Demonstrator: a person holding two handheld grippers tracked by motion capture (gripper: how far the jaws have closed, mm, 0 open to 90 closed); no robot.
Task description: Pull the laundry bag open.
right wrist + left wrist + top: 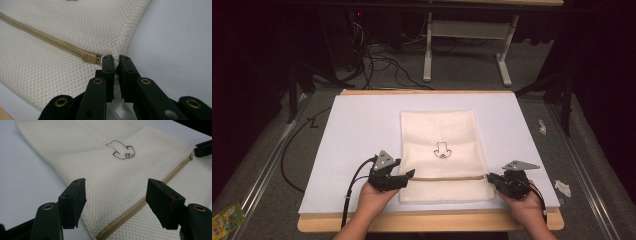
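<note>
Looking down from the high view, you have a cream mesh laundry bag [443,152] lying flat on a white sheet [357,130] that covers the wooden bench [427,221]. A beige zipper [447,177] runs across the bag near its close edge, and a small dark outline drawing [441,150] sits near the bag's middle.

Your left tongs [411,174] rest at the bag's left edge, level with the zipper. The left gripper view gives you what the high view cannot: those tongs [115,195] stand wide apart, straddling the mesh with nothing between them pinched, and the zipper [140,202] runs diagonally between them. At the upper right of that view, the tip of your other tongs [203,148] meets the bag's far corner.

Your right tongs [490,178] sit at the bag's right edge, at the zipper's end. The right gripper view shows them [116,61] pressed together on the edge of the mesh, just beside the beige zipper pull [90,58], with a sliver of fabric caught between them.

Off the bench, the high view shows grey floor [267,165], black cables [377,62] and a white frame [467,35] beyond.
</note>
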